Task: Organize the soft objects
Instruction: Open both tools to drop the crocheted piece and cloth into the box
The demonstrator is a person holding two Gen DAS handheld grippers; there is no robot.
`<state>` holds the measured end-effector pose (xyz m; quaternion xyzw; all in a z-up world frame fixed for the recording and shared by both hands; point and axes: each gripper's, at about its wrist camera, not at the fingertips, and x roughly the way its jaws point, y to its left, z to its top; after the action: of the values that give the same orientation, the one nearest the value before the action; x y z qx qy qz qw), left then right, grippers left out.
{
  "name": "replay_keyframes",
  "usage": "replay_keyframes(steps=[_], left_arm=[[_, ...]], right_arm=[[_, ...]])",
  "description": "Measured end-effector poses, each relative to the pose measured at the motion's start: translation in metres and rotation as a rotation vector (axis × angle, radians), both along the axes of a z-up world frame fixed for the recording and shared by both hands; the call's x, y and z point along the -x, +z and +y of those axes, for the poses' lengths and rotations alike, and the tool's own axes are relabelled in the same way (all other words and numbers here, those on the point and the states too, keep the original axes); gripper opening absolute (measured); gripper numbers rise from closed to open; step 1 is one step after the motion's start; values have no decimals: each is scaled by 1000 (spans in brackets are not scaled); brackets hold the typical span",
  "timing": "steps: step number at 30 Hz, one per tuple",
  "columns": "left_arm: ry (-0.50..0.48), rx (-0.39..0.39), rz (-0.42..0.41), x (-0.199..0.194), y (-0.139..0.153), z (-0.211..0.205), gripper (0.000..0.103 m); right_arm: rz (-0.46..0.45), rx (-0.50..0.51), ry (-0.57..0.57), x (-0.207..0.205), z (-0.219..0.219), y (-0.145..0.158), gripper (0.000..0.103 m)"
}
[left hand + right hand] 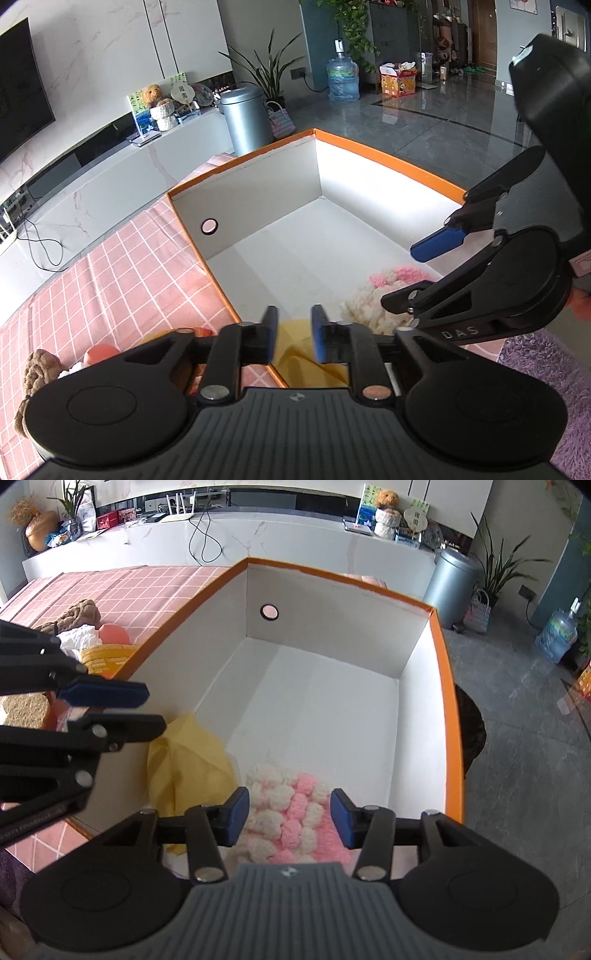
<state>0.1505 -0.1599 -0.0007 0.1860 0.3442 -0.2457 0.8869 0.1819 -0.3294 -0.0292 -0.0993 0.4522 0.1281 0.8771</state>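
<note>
— Soft things, left to right: brown plush [79, 614] and pink ball [114, 634] lie out on the checked cloth [147, 587]; yellow cloth [188, 760] and pink-and-white knit [291, 812] sit in the orange-rimmed box [448, 701].

— The grippers?

— Left gripper [294, 338] hovers above the yellow cloth, fingers slightly parted, holding nothing. Right gripper [289, 818] hangs over the knit, spread wide, empty.

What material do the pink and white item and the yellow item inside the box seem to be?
The pink and white item looks like chunky knitted or chenille yarn: fuzzy, puffy bobbles. The yellow item seems thin matte fabric or non-woven cloth, judging by its soft creases. The box appears to be cardboard.
</note>
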Motion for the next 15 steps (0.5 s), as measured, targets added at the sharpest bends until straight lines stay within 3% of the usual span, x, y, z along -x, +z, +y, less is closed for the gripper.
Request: replay_keyframes(steps=[5,11,15], left_arm=[[1,8,-28,5,6,1,55],[15,53,-61,12,17,5,61],[44,101,-76,16,28,12,68]], right_arm=[[-27,18,1,6,1,7,50],[-81,46,-19,16,-2,18,58],[-143,77,-44,27,-1,28,70]])
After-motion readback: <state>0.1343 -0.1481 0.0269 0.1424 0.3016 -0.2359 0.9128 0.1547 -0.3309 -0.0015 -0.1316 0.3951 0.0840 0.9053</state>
